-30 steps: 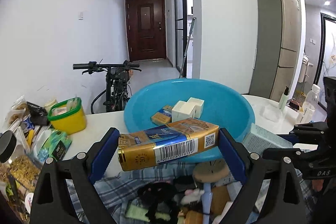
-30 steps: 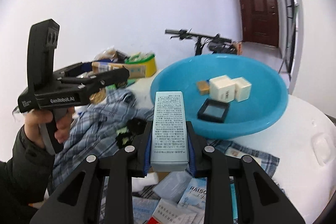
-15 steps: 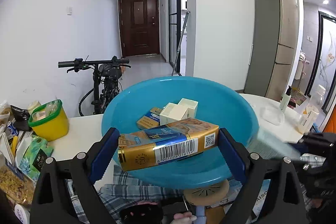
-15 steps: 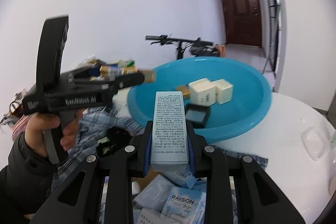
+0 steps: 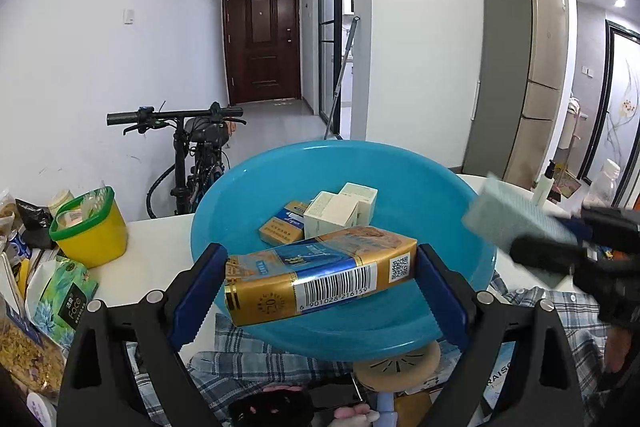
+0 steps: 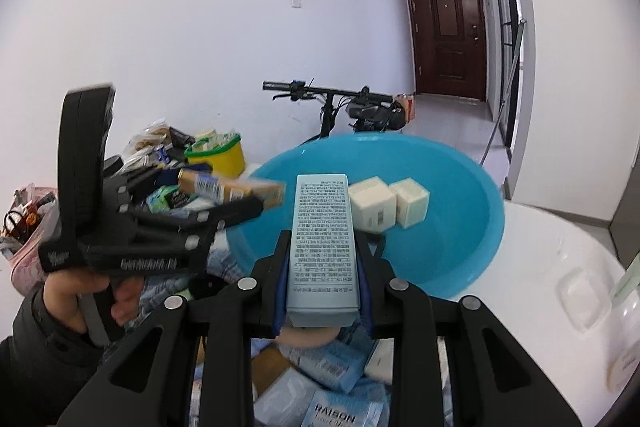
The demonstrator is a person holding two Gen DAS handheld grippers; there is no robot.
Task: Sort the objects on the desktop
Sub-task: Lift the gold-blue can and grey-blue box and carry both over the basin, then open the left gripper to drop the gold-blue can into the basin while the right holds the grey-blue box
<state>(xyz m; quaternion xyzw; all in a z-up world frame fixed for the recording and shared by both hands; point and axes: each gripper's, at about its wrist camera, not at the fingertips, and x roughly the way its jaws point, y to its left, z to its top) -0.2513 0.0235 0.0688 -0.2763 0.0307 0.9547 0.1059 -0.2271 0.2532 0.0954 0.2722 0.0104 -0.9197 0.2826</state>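
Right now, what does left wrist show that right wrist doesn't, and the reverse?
Left wrist only: the barcode face of the gold and blue carton across the left gripper, a small gold pack in the basin, and the fridge.

Right wrist only: the printed face of the pale blue box in the right gripper, and the hand on the left gripper's handle.

Both: blue basin, two white boxes, yellow tub, bicycle.
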